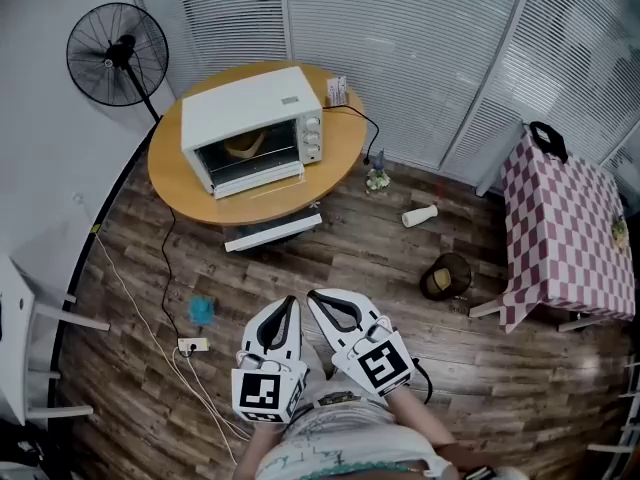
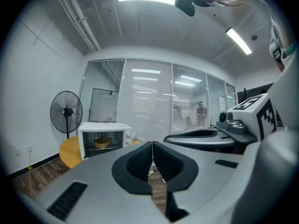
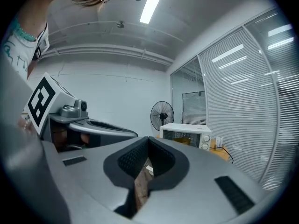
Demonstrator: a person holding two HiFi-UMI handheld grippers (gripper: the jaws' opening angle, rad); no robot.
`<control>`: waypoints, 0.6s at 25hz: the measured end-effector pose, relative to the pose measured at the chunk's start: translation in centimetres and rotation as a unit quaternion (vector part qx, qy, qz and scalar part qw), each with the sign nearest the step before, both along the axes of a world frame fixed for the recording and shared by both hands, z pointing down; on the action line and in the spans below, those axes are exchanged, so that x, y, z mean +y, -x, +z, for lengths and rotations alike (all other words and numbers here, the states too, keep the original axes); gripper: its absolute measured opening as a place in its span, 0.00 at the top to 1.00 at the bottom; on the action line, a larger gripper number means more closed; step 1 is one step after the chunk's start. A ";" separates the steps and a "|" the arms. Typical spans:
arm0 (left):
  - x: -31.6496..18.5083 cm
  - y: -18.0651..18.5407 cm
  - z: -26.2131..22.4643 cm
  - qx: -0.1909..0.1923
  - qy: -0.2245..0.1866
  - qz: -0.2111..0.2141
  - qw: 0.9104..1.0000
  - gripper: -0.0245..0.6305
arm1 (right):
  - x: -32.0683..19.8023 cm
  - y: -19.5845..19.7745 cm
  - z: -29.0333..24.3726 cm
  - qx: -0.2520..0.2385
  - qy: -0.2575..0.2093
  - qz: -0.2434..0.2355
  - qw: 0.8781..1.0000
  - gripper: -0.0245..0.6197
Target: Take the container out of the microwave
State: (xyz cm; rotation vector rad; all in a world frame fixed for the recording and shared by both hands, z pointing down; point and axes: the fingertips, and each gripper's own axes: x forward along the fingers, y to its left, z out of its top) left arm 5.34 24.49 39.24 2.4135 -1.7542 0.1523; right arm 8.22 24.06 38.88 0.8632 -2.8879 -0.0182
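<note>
A white microwave (image 1: pixel 250 108) stands on a round wooden table (image 1: pixel 340 148) across the room. Behind its glass front sits a tan container (image 1: pixel 243 146). Both gripper views show the microwave (image 2: pixel 103 126) (image 3: pixel 184 127) far ahead with the container (image 2: pixel 102 142) (image 3: pixel 182 140) inside. My left gripper (image 1: pixel 292 300) (image 2: pixel 152 143) and right gripper (image 1: pixel 312 294) (image 3: pixel 148 138) are held side by side near my body, well short of the table. Both are shut with nothing between the jaws.
A standing fan (image 1: pixel 118 53) is left of the table. On the wooden floor lie a power strip (image 1: pixel 192 345) with cables, a blue object (image 1: pixel 201 310), a white bottle (image 1: pixel 420 215) and a dark basket (image 1: pixel 446 276). A checkered-cloth table (image 1: pixel 565 228) stands at the right.
</note>
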 end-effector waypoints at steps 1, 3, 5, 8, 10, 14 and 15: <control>-0.7 0.2 0.0 0.000 0.001 0.005 1.000 0.94 | -0.6 0.2 0.0 0.001 0.000 0.004 1.000 0.97; -2.0 0.5 0.0 -0.001 0.002 0.016 1.000 0.94 | -1.8 0.6 0.0 0.002 -0.001 0.012 1.000 0.97; -3.4 1.0 0.1 -0.003 0.002 0.025 1.000 0.94 | -3.0 1.1 0.0 0.001 0.000 0.019 1.000 0.97; -5.5 1.9 -0.2 -0.002 0.001 0.031 1.000 0.94 | -5.1 2.0 0.0 0.002 0.000 0.026 1.000 0.97; -6.6 2.5 -0.3 -0.002 0.000 0.032 0.999 0.94 | -6.3 2.6 0.0 0.004 -0.001 0.029 1.000 0.97; -8.6 3.5 -0.3 -0.006 -0.003 0.035 0.999 0.94 | -8.3 3.5 0.0 0.010 -0.004 0.031 0.999 0.97; -9.0 3.8 -0.2 -0.009 -0.002 0.034 0.999 0.94 | -8.6 3.8 0.0 0.011 -0.005 0.030 0.999 0.97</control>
